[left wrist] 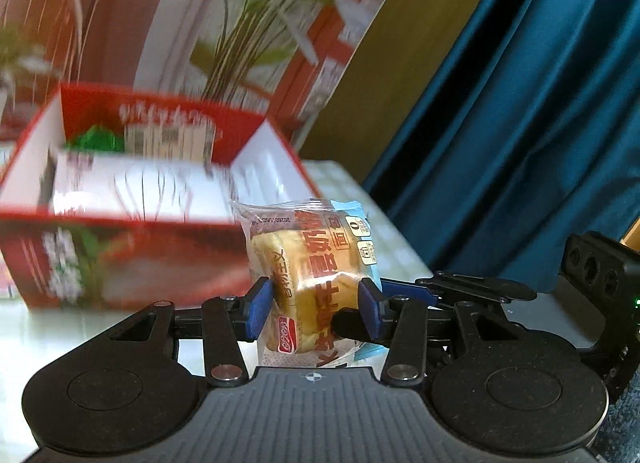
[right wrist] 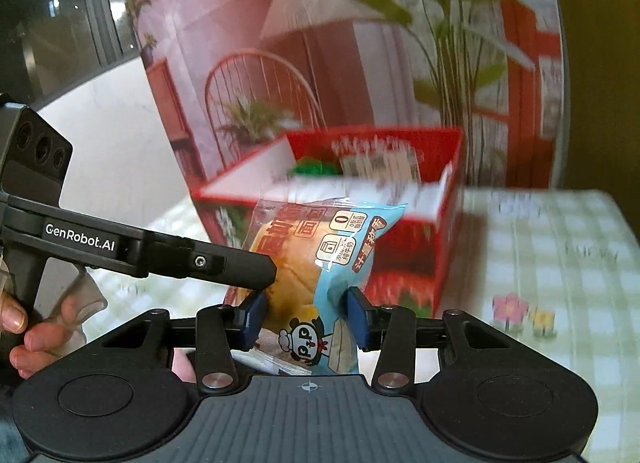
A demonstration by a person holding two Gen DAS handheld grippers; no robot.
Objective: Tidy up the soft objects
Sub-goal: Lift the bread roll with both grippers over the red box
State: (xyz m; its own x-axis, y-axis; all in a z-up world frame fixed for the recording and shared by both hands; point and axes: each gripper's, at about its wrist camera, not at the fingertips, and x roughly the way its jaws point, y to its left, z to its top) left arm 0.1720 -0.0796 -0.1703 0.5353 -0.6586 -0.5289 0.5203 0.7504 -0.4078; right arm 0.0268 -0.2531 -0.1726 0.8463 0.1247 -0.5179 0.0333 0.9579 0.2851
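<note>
Both your left gripper (left wrist: 316, 305) and right gripper (right wrist: 306, 317) pinch the bread packet (left wrist: 316, 283); carry it gently ahead, above the red box (left wrist: 132, 199).

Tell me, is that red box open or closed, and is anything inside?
Open. The red box has no lid on top, and its white inner walls show. Inside lie something green and a printed packet; blur hides what they are.

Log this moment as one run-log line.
left claw: shut on bread packet | right claw: shut on bread packet | red box: behind, open
</note>
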